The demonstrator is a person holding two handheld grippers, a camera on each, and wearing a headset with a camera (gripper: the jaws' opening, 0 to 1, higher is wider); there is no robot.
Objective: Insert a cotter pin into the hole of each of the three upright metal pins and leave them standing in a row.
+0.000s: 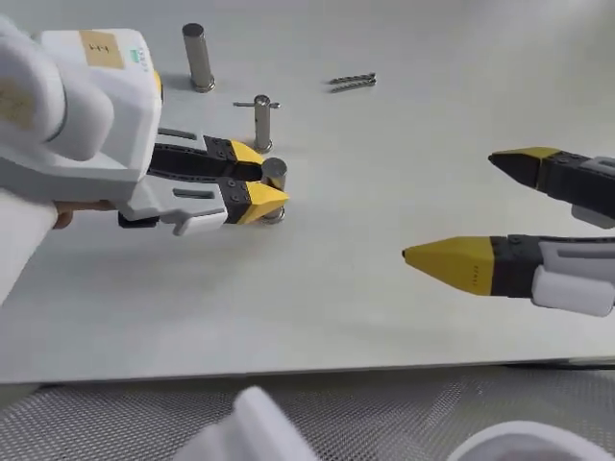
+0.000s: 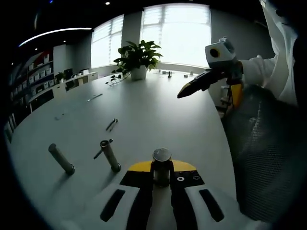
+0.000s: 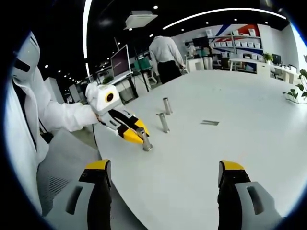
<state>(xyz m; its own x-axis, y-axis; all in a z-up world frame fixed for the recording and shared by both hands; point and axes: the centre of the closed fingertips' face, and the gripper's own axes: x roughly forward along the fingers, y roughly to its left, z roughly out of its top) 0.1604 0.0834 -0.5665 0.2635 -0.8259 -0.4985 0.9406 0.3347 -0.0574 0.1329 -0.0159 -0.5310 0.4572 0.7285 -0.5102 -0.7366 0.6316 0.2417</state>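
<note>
Jaws of the left gripper (image 1: 272, 178), black with yellow wedge tips, were clamped on the near pin (image 1: 275, 171), a smooth round steel post, upright on the matte pale table (image 1: 384, 317). Middle pin (image 1: 261, 117) stood at 12 o'clock from it, a thin wire cotter pin (image 1: 245, 104) through its head; far pin (image 1: 198, 56) at 11 o'clock beyond. Loose cotter pins (image 1: 352, 82) lay at 2 o'clock from the middle pin. Right gripper (image 1: 449, 206), at 3 o'clock from the near pin, hovered with jaws wide apart.
</note>
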